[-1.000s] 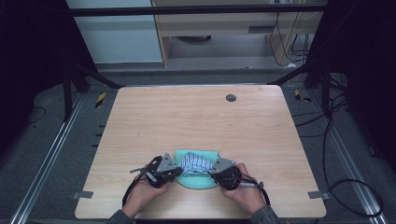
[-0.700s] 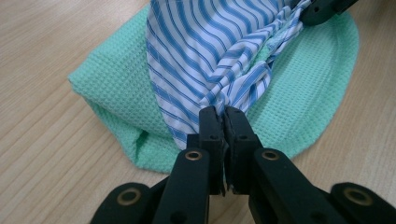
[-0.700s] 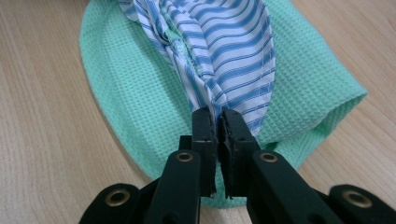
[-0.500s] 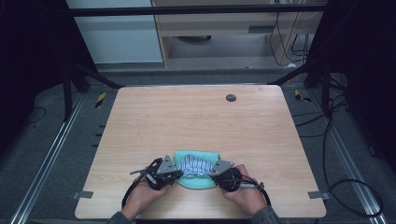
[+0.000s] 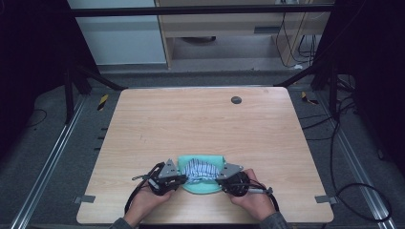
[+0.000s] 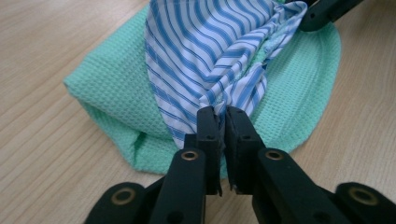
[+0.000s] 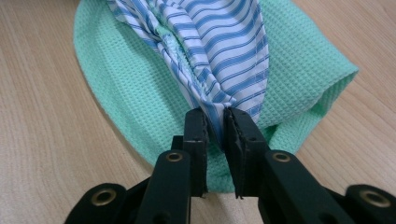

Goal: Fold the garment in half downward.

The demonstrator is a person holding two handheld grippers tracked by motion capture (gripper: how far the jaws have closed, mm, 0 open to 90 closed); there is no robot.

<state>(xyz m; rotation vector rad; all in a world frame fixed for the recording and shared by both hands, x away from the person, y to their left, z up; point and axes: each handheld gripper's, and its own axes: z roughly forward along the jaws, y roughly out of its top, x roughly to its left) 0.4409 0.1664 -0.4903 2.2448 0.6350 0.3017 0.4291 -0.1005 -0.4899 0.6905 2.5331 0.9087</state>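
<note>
A blue-and-white striped cloth (image 5: 200, 169) lies bunched on top of a mint green waffle cloth (image 5: 203, 188) near the table's front edge. My left gripper (image 5: 184, 179) is shut on the striped cloth's left end (image 6: 219, 100). My right gripper (image 5: 217, 179) is shut on its right end (image 7: 215, 109). In the left gripper view the striped cloth (image 6: 205, 46) stretches away over the green cloth (image 6: 112, 93), and the other gripper's black jaw tips show at the top right. In the right gripper view the striped cloth (image 7: 219, 42) lies over the green cloth (image 7: 135, 84).
The light wooden table (image 5: 200, 124) has a small dark round hole (image 5: 236, 99) near its far edge. Cables trail from both grippers at the front edge. Dark floor with cables and metal rails surrounds the table.
</note>
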